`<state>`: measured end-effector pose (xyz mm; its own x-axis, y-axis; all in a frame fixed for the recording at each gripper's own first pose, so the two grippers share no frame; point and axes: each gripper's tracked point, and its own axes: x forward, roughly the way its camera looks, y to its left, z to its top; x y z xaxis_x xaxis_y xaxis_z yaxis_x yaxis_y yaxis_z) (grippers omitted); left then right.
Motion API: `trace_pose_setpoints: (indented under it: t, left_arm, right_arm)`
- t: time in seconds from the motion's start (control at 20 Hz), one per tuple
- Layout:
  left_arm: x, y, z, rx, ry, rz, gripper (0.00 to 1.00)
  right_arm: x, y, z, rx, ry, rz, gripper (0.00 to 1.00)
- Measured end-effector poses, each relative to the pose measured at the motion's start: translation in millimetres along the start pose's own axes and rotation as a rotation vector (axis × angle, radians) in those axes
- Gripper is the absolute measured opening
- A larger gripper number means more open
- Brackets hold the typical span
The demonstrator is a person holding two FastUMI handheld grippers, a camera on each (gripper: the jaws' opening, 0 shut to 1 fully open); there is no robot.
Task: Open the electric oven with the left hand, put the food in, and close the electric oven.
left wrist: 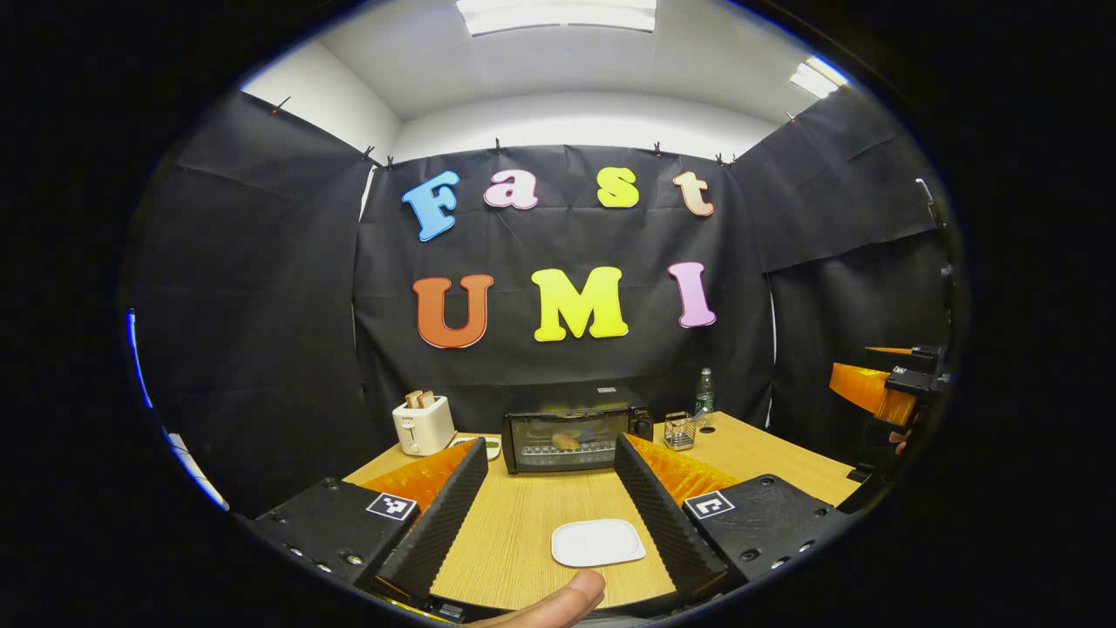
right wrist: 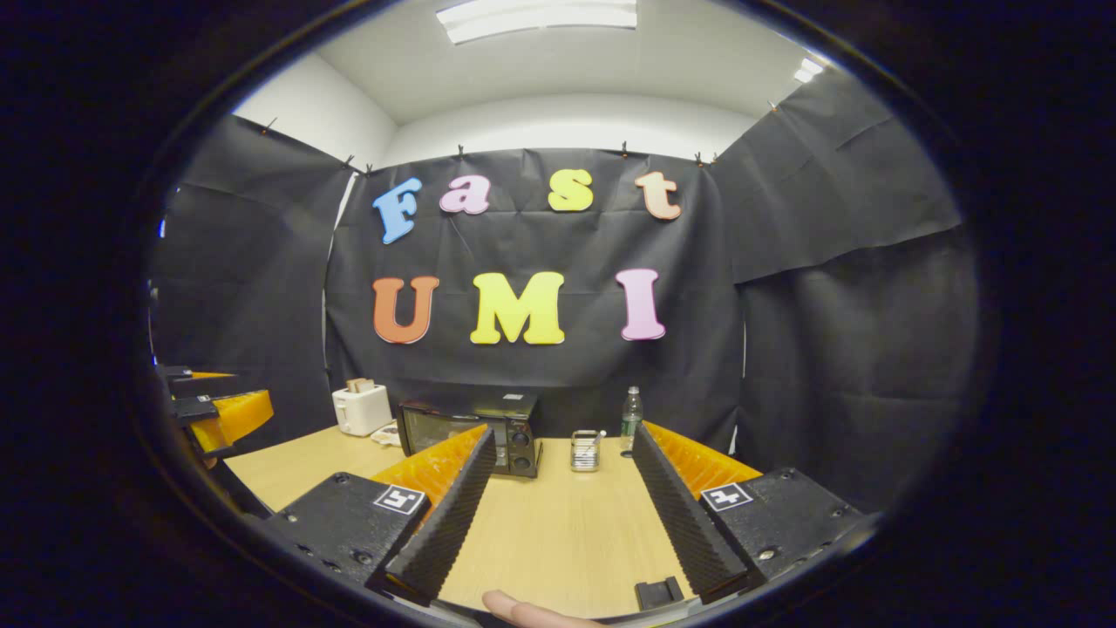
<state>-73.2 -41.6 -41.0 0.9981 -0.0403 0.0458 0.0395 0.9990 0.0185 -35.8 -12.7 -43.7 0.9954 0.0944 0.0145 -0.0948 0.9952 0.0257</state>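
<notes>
Left gripper view, left gripper (left wrist: 549,501) released above the table (left wrist: 523,523), white plate (left wrist: 598,542) between its fingers, closed oven (left wrist: 575,439) straight ahead with food (left wrist: 567,441) inside, toaster (left wrist: 423,423) ahead-left, right gripper view, right gripper (right wrist: 562,506) spread apart, oven (right wrist: 471,432) ahead-left.

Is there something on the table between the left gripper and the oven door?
Only a white plate lies flat between the left gripper fingers; it is low. Beyond it, bare table runs to the oven, whose door looks closed.
</notes>
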Motion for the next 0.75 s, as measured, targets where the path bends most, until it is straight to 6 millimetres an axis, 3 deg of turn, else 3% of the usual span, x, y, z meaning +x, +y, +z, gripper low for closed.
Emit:
trace_pose_setpoints:
  t: [0.4, 0.75]
  left_arm:
    - [-1.6, -7.6, -0.9, 0.006, -0.006, -0.016, 0.96]
    - [-2.6, -7.8, 2.0, 0.013, -0.005, -0.01, 0.95]
  right_arm:
    - [-3.5, -10.2, -3.6, 0.023, -0.001, -0.02, 1.0]
    - [-5.7, -2.2, -6.5, 0.022, 0.006, 0.002, 1.0]
